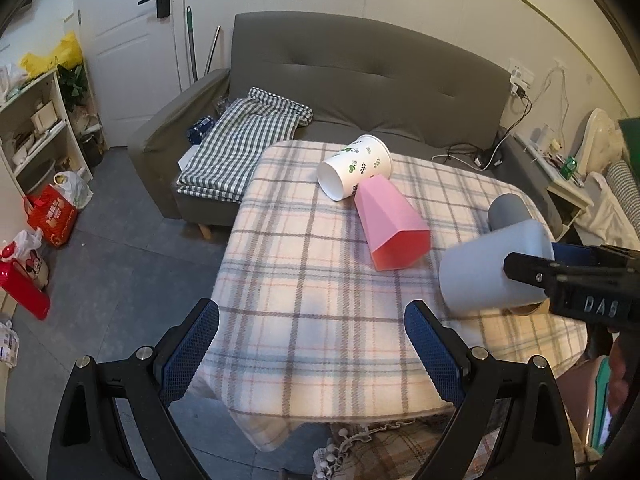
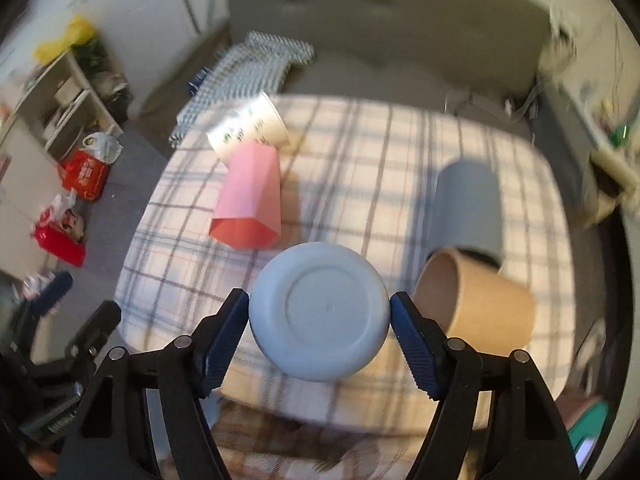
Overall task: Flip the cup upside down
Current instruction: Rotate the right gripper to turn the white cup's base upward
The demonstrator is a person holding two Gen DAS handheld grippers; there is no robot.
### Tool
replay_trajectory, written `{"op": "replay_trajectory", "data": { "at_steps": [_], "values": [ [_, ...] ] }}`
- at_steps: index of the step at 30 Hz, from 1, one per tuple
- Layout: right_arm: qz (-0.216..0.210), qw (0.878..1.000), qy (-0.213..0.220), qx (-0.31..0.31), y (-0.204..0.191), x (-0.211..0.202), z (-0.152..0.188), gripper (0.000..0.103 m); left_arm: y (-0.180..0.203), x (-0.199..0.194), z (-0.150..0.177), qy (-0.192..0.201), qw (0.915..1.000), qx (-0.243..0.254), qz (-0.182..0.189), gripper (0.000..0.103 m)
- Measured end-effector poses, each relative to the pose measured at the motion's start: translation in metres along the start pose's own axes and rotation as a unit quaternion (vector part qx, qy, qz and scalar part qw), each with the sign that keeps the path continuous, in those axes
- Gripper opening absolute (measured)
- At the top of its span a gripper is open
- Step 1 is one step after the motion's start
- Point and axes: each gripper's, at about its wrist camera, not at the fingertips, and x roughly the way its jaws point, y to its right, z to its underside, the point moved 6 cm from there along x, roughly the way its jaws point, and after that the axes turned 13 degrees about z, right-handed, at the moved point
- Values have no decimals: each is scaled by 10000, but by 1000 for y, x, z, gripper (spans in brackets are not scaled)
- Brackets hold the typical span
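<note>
My right gripper (image 2: 320,316) is shut on a light blue cup (image 2: 320,316), its base facing the camera, held above the plaid-covered table (image 2: 360,152). In the left wrist view the same light blue cup (image 1: 492,268) is tilted in the right gripper's fingers (image 1: 532,272) at the table's right side. My left gripper (image 1: 312,344) is open and empty over the table's near edge. A pink cup (image 1: 392,228), a white leaf-print cup (image 1: 356,166), a grey cup (image 2: 468,208) and a brown cup (image 2: 476,300) lie on their sides.
A grey sofa (image 1: 360,80) with a checked blanket (image 1: 244,148) stands behind the table. A white shelf (image 1: 36,128) and bags (image 1: 52,216) are on the floor at the left. A side table with cables (image 1: 560,168) is at the right.
</note>
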Motion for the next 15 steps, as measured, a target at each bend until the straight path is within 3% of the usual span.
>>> {"op": "replay_trajectory", "data": {
  "at_steps": [3,15],
  "values": [
    [107,9995,261,-151,2,-1,4,72,4,3,0,-18,10000,-4,-66,97],
    [77,9986,520,-100,11,5,-6,72,10,23,-9,-90,9997,-120,-212,97]
  ]
}}
